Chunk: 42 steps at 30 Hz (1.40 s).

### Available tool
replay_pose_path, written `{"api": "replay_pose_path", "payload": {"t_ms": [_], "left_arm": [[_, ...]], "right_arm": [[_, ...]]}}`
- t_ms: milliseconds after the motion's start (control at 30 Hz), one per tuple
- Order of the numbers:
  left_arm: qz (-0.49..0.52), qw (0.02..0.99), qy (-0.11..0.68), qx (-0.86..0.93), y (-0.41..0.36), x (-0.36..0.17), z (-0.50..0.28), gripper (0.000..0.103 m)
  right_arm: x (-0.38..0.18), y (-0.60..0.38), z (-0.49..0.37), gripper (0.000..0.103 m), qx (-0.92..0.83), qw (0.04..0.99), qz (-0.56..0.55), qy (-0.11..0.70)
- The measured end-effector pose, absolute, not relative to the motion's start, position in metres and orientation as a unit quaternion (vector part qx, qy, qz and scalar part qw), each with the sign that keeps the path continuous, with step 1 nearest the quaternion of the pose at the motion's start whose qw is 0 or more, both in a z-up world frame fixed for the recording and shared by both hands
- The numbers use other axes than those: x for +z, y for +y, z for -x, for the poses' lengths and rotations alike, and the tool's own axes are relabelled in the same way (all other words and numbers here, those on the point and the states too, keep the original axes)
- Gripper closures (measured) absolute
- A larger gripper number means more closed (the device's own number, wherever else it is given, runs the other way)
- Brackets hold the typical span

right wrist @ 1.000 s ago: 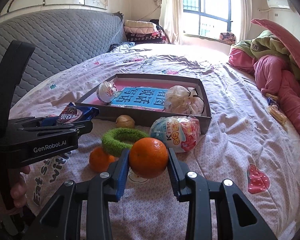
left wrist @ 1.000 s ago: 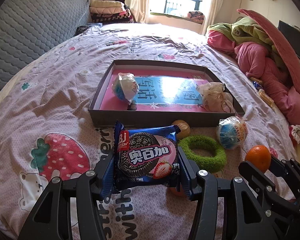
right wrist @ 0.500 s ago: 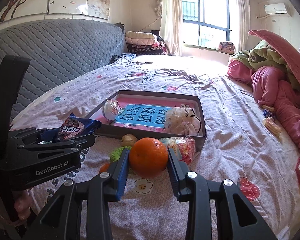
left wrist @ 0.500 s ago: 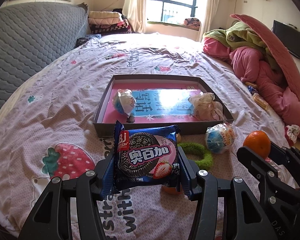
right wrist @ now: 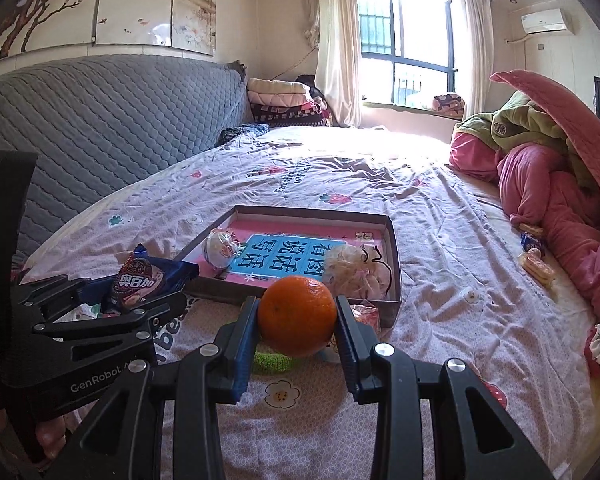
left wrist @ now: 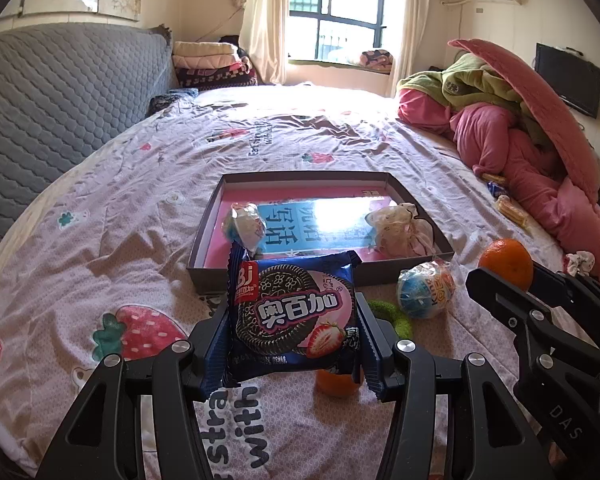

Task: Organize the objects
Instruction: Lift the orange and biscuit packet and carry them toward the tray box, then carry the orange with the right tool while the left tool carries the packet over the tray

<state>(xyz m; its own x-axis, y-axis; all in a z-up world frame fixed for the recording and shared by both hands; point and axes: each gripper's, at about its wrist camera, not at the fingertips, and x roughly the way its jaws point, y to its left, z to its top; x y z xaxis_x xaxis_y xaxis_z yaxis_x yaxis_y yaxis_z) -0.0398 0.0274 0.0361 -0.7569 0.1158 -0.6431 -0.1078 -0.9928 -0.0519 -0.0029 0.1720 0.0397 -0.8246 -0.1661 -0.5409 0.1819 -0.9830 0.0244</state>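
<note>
The left tool (left wrist: 292, 344) is clamped on a blue cookie packet (left wrist: 294, 320), held up above the bed (left wrist: 112, 240). The right tool (right wrist: 296, 332) squeezes an orange (right wrist: 297, 314), also in the air. Past them a flat box (left wrist: 320, 276) lies on the bed. Inside are a wrapped ball (left wrist: 244, 228) and a pale pouch (left wrist: 400, 232).

oranges (left wrist: 507, 262): 2 | wrapped balls (left wrist: 424, 289): 2 | cookie packs (left wrist: 294, 316): 1 | trays (left wrist: 204, 276): 1 | green rings (left wrist: 396, 318): 1
</note>
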Motion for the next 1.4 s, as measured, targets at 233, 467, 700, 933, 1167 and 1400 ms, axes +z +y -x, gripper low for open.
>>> {"api": "replay_pose_path", "payload": {"t_ms": [233,467,700,933,1167,1400], "left_arm": [[0.341,0.054,0.000,0.939,0.026,0.035,0.048,0.046],[0.351,0.057,0.002,0.935,0.027,0.027,0.062,0.046],[0.348,0.055,0.000,0.936,0.027,0.028,0.073,0.046],[0.346,0.055,-0.001,0.937,0.027,0.030,0.086,0.046],[0.345,0.053,-0.006,0.937,0.023,0.031,0.101,0.046],[0.341,0.052,-0.013,0.939,0.019,0.036,0.115,0.046]], "right_arm": [[0.041,0.169,0.013,0.066,-0.956,0.092,-0.279,0.020],[0.039,0.170,0.025,0.066,-0.955,0.097,-0.282,0.013],[0.035,0.174,0.038,0.066,-0.953,0.097,-0.287,0.009],[0.036,0.173,0.048,0.066,-0.954,0.097,-0.284,0.012],[0.039,0.173,0.062,0.066,-0.955,0.096,-0.282,0.012],[0.044,0.174,0.075,0.066,-0.955,0.096,-0.281,0.008]]}}
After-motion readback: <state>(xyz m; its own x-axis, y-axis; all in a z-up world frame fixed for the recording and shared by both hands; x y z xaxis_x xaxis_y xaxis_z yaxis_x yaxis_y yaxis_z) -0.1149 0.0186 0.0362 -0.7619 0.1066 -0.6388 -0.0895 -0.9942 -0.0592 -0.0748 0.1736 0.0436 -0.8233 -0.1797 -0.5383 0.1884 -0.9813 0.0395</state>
